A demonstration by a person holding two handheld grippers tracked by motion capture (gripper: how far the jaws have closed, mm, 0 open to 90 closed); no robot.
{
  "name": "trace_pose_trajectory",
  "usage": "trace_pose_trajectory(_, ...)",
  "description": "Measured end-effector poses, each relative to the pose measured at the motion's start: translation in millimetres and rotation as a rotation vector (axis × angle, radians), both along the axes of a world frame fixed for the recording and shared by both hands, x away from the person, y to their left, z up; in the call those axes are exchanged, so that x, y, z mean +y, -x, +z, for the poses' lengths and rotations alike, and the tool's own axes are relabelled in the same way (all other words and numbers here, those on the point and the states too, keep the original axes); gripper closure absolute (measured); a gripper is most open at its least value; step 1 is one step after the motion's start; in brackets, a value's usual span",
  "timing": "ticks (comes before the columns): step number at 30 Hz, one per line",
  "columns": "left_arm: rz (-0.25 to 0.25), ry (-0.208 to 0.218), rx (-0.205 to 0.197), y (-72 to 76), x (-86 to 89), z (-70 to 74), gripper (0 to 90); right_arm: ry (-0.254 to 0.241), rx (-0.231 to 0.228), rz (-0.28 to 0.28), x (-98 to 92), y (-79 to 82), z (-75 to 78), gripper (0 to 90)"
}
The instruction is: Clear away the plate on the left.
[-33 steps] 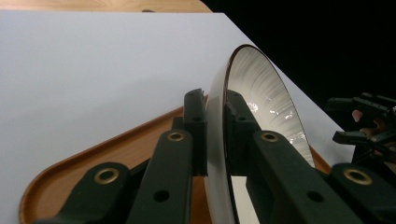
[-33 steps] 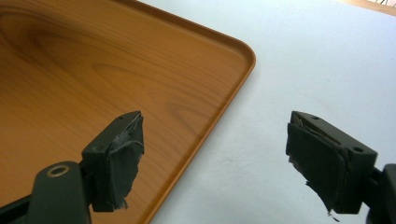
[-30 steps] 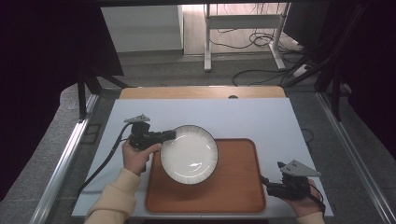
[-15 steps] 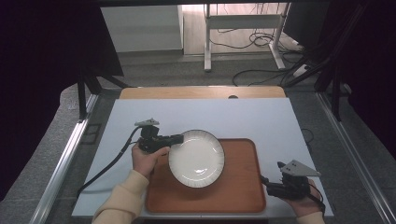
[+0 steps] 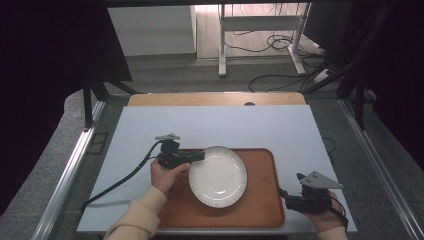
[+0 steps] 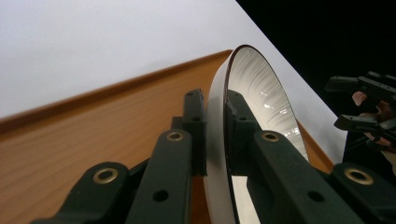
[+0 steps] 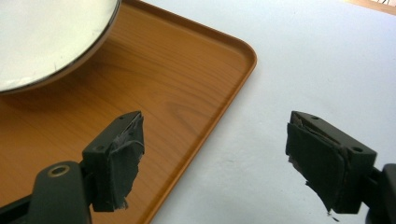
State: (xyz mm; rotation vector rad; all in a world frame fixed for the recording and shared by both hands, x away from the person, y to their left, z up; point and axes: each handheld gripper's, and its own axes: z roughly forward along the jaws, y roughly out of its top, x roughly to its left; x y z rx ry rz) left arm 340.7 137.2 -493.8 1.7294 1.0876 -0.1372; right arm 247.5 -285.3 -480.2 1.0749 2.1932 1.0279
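A: Currently, where is the plate (image 5: 218,176)?
B: Over the tray (image 5: 262,207), left gripper (image 5: 197,156) pinching its left rim.
A: And the right gripper (image 5: 286,196)?
B: Jaws spread, empty, off the tray's right edge; left is nearer.

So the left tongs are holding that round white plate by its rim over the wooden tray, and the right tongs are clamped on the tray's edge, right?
Not quite. The right tongs are open and grip nothing, as the right gripper view shows; they hover at the brown wooden tray's corner. The left tongs do hold the round white plate.

Bright table (image 5: 210,125), dark surroundings, soft shadows, sharp focus
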Motion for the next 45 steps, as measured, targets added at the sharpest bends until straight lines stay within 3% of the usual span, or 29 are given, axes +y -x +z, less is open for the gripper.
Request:
trace_pose_trajectory(16,-0.025,-0.042,0.032,-3.8,-16.4,-15.4,82.2,-0.004,0.001,-0.003,-1.2,0.2,-0.1,20.1)
trace_pose_trajectory(22,-0.013,-0.127,0.039,-7.6,-17.0,-23.6,84.3,-0.002,0.002,-0.002,-1.1,0.2,-0.5,20.1)
trace_pose_trajectory(28,-0.015,-0.146,0.051,-9.8,-17.2,-26.8,84.4,0.001,0.004,-0.003,-1.3,-0.2,-1.4,20.0)
trace_pose_trajectory(38,-0.032,-0.252,0.042,-10.3,-18.7,-32.3,78.7,0.006,0.004,-0.008,-3.6,0.4,-1.8,20.0)
trace_pose_trajectory(45,-0.031,-0.255,0.018,-9.7,-17.4,-29.5,71.6,-0.003,0.005,-0.019,-5.9,-0.3,-1.9,20.1)
